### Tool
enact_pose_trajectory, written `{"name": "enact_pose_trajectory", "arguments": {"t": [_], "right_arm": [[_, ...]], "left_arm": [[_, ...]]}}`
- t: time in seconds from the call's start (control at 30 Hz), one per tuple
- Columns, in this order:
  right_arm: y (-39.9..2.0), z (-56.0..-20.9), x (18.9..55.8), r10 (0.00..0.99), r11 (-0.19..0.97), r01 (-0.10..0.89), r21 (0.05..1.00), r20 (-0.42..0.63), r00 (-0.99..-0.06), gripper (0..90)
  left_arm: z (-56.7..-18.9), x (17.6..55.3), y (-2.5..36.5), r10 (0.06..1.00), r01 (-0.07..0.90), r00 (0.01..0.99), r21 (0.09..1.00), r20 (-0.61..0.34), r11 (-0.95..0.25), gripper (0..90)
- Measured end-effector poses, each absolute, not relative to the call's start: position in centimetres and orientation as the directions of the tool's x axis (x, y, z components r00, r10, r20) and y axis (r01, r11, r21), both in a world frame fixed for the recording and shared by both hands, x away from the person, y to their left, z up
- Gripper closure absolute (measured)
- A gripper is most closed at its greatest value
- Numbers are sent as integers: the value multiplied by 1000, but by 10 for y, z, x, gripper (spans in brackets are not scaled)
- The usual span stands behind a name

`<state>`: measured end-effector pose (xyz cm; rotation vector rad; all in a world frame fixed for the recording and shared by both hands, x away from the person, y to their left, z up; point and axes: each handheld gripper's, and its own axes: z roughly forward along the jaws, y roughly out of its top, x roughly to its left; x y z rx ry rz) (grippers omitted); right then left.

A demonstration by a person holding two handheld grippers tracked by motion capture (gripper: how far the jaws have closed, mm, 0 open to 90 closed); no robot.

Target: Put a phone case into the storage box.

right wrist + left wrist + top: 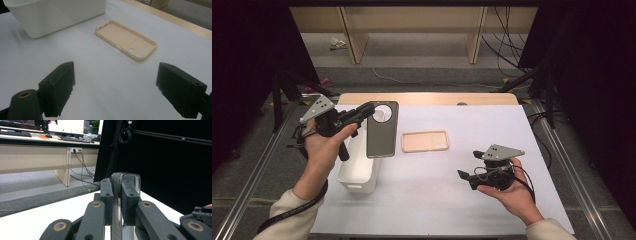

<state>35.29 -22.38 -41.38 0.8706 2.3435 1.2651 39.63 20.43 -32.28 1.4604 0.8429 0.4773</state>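
A dark grey phone case (382, 130) with a round camera hole hangs above the white bin (358, 172). My left gripper (368, 111) is shut on the case's top edge. In the left gripper view the case (117, 202) stands edge-on between the closed jaws. A beige phone case (425, 141) lies flat on the white table mat, inside up. In the right gripper view the beige case (126, 40) lies ahead of my open right gripper (115, 90), which holds nothing. That right gripper (468, 176) hovers low at the right front of the mat.
The white bin (57, 15) stands at the mat's left side. The wooden table edge (427, 98) runs along the back. Black stands and cables flank the table, and a grey floor lies beyond.
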Motion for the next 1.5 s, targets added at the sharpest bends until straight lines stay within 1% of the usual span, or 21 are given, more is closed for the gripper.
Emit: {"name": "enact_pose_trajectory", "arguments": {"t": [0.67,1.5], "right_arm": [[-224,-415,354,653,414,357,838,0,-758,163],[-223,-415,354,654,411,357,839,2,-756,162]], "left_arm": [[-318,403,228,755,215,617,971,-221,108,813],[-322,413,245,761,219,610,970,-221,106,813]]}}
